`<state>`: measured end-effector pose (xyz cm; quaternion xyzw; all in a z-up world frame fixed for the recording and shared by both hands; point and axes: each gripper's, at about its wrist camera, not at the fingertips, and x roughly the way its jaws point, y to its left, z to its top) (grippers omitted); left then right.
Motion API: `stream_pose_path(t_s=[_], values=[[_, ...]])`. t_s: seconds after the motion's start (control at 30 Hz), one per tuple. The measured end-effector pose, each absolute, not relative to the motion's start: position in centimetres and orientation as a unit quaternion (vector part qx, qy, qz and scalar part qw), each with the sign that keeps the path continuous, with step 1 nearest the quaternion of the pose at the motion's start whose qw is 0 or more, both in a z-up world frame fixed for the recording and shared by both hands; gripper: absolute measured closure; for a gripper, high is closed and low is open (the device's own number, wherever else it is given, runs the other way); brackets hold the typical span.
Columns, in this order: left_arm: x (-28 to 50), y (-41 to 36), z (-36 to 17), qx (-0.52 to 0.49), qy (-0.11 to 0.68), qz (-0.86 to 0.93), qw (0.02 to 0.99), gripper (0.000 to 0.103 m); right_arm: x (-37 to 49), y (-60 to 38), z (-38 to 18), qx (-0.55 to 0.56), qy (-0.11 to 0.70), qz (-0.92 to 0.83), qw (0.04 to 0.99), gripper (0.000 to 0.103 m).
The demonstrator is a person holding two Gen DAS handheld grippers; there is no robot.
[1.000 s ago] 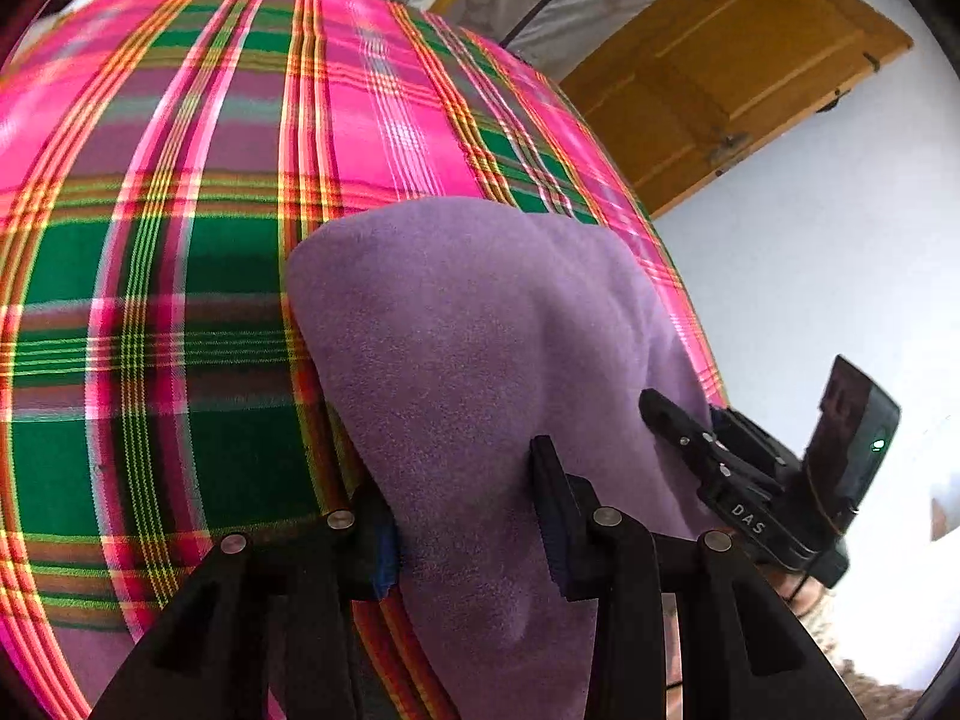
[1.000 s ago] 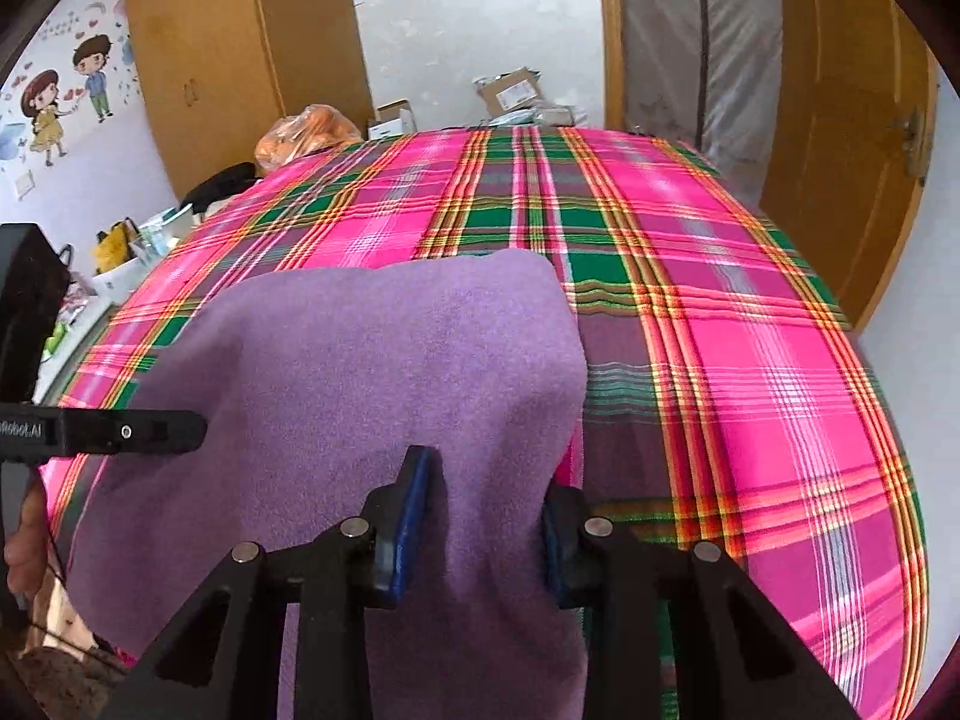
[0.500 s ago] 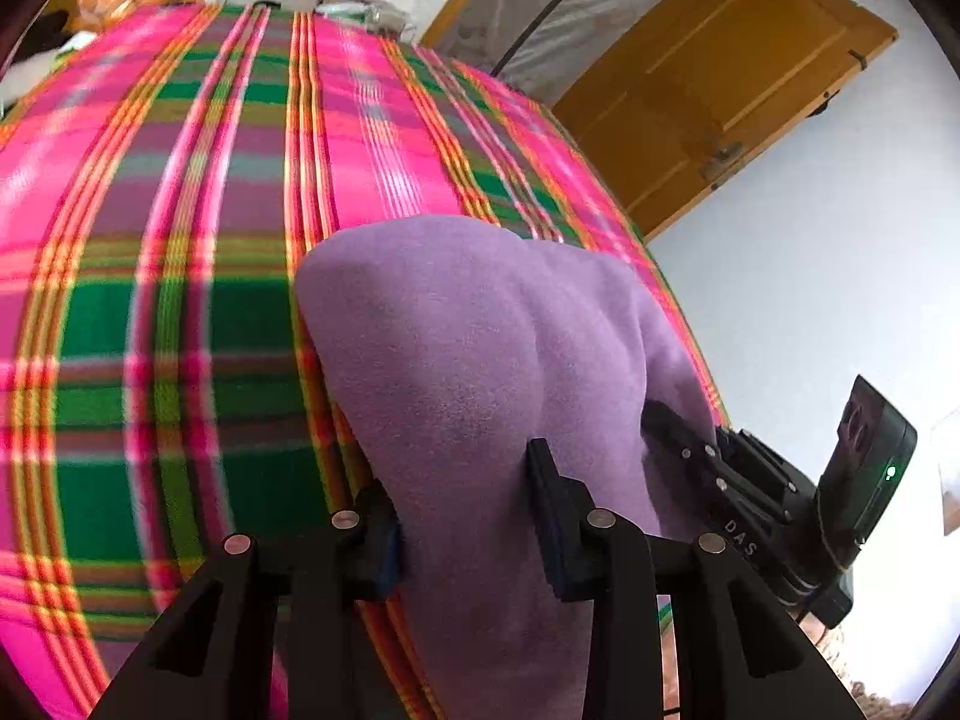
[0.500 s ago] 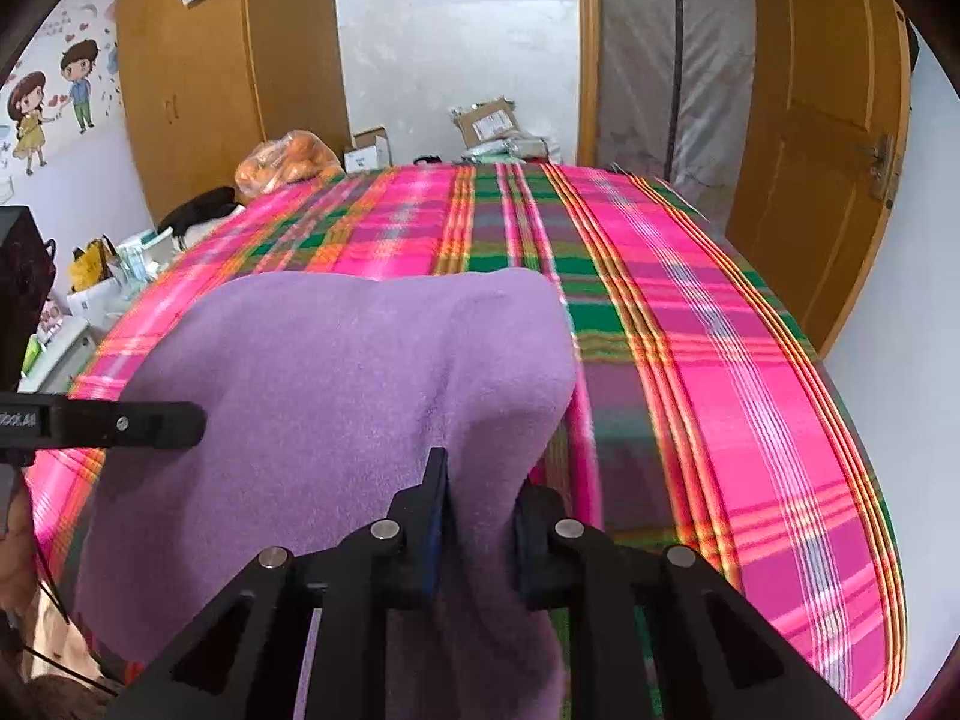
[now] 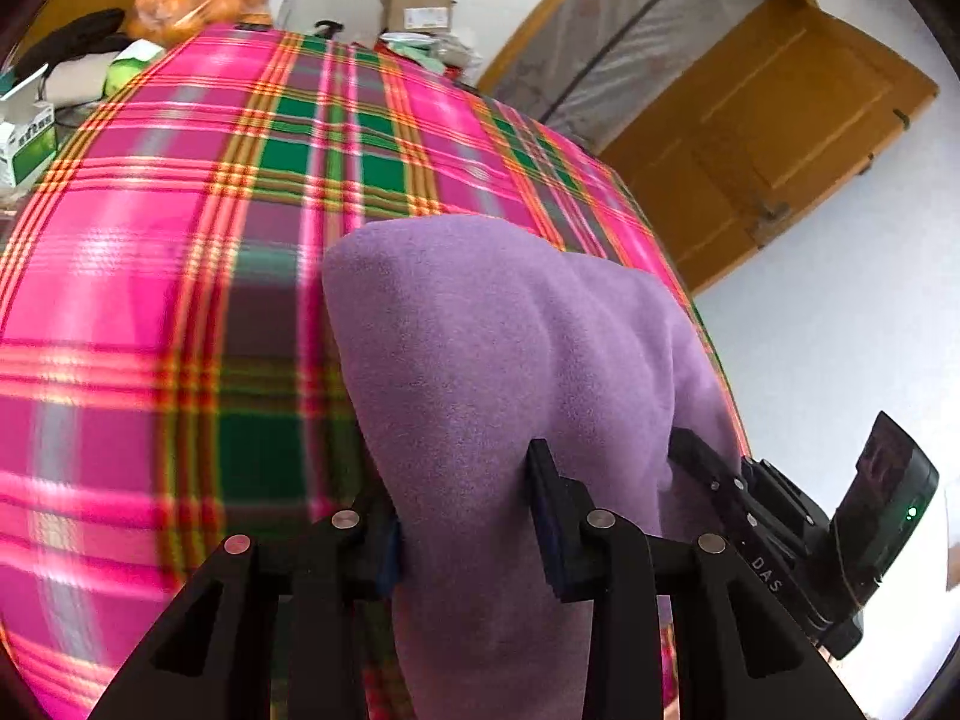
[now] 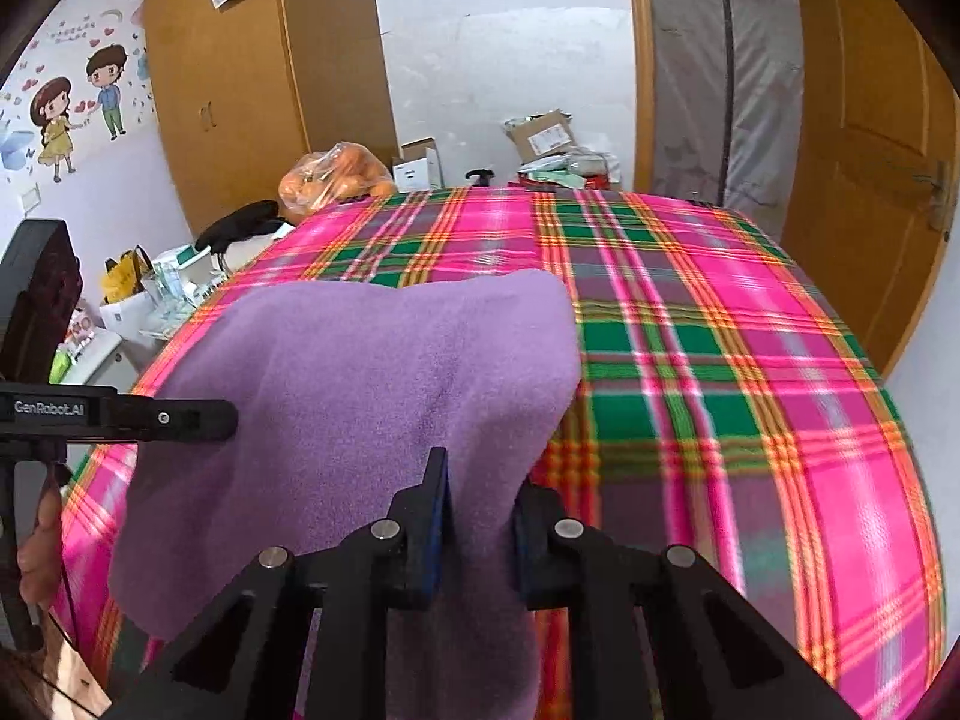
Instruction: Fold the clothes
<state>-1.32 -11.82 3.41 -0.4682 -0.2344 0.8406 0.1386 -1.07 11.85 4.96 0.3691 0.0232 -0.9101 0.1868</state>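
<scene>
A purple fleece cloth lies on a pink and green plaid blanket, its near edge raised. My left gripper is shut on the near left part of that edge, with fabric bunched between its fingers. In the right wrist view the same purple cloth rises from the plaid blanket into my right gripper, which is shut on the near right corner. Fabric hangs below both grippers. The far edge of the cloth rests flat on the blanket.
A wooden door stands at the right and a wardrobe at the far left. Beyond the blanket's far edge are a bag of oranges and cardboard boxes. Clutter lines the left side.
The right gripper has closed on the cloth corner. Both grippers have risen with the near edge, so more of the room beyond the blanket shows.
</scene>
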Motion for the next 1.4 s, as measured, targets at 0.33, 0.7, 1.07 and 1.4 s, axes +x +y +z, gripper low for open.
stream_pose_path(t_s=[0.33, 0.7, 1.07, 1.4], values=[[-5.0, -15.7, 3.4, -0.470, -0.242, 0.843, 0.100, 0.067, -5.2, 8.6, 4.5, 0.372, 0.004, -0.906, 0.203, 0.085], [-9.1, -18.0, 2.7, -0.473, -0.242, 0.843, 0.080, 0.067, -8.6, 6.6, 4.1, 0.369, -0.014, -0.905, 0.210, 0.085], [-12.1, -19.1, 3.6, -0.465, -0.235, 0.850, 0.076, 0.067, -11.8, 5.5, 3.6, 0.367, -0.022, -0.907, 0.206, 0.085], [-13.8, -19.8, 1.9, -0.472, -0.235, 0.847, 0.069, 0.066, -13.0, 5.0, 2.0, 0.376, -0.019, -0.904, 0.201, 0.085]])
